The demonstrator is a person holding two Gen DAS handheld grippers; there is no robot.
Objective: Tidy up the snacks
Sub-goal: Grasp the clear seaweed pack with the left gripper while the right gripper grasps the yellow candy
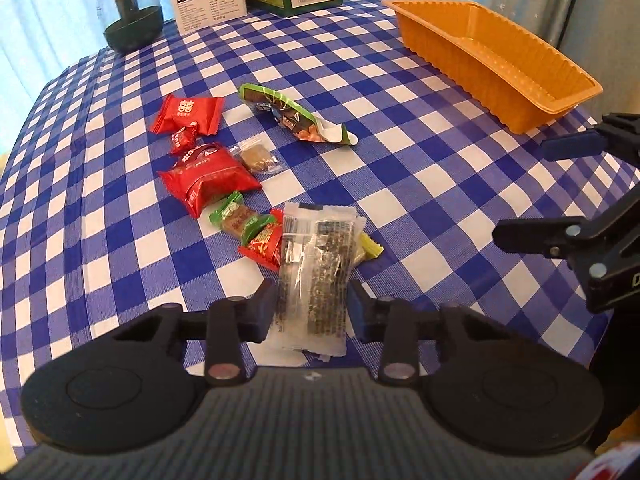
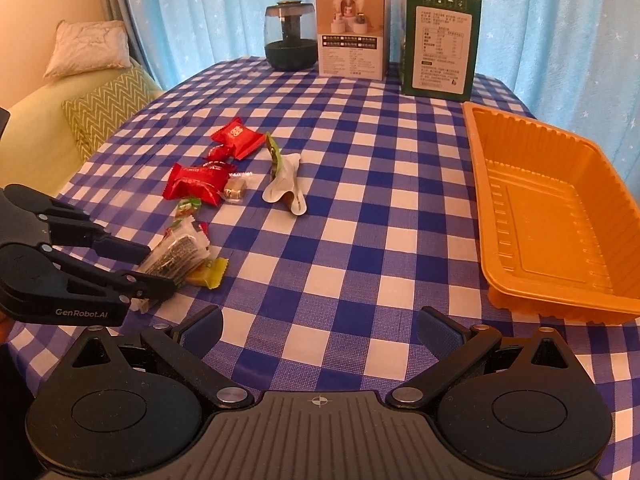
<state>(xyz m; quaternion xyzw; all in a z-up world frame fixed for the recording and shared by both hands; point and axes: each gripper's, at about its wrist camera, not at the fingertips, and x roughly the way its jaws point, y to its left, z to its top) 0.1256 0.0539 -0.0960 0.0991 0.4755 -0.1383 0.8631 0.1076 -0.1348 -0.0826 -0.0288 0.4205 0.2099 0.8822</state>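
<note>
Left gripper: your fingers pinch the clear snack packet at its near end, low over the table.
Right gripper: your fingers are spread wide, holding nothing.
Snack pile: red, green and yellow wrappers lie just beyond the packet.
Orange tray: to your right, well apart from the pile.

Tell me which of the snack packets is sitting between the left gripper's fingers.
The clear packet with the dark bar. It stands between the left gripper fingers; the red and green packets lie on the cloth beyond.
</note>
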